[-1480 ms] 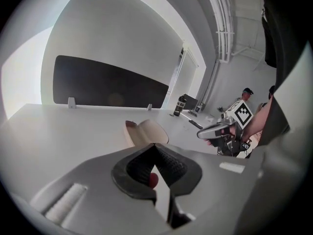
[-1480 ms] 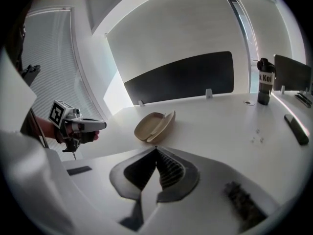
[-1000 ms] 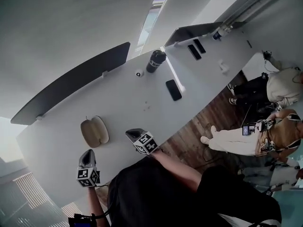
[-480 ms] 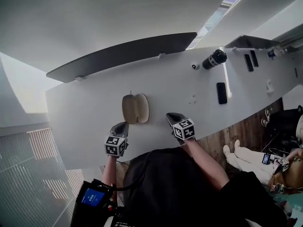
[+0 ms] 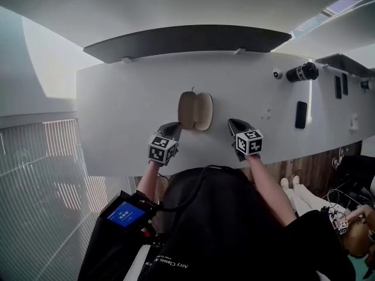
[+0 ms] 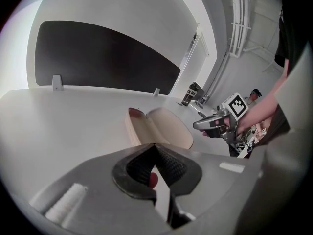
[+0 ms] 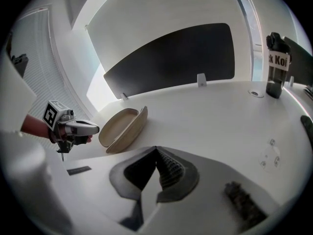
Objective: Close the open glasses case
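One open glasses case (image 5: 195,110), left gripper (image 5: 173,127), right gripper (image 5: 235,124) flanking, apart

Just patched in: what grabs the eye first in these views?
The tan glasses case lies open in the middle of the white table. The left gripper and right gripper flank it near the table's front edge, jaws together, neither touching it. A dark bottle stands far off to the right.

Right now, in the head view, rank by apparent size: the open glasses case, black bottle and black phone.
Open glasses case: clearly largest.
Black bottle and black phone: look much alike, and both lie farther away, so no ranking.
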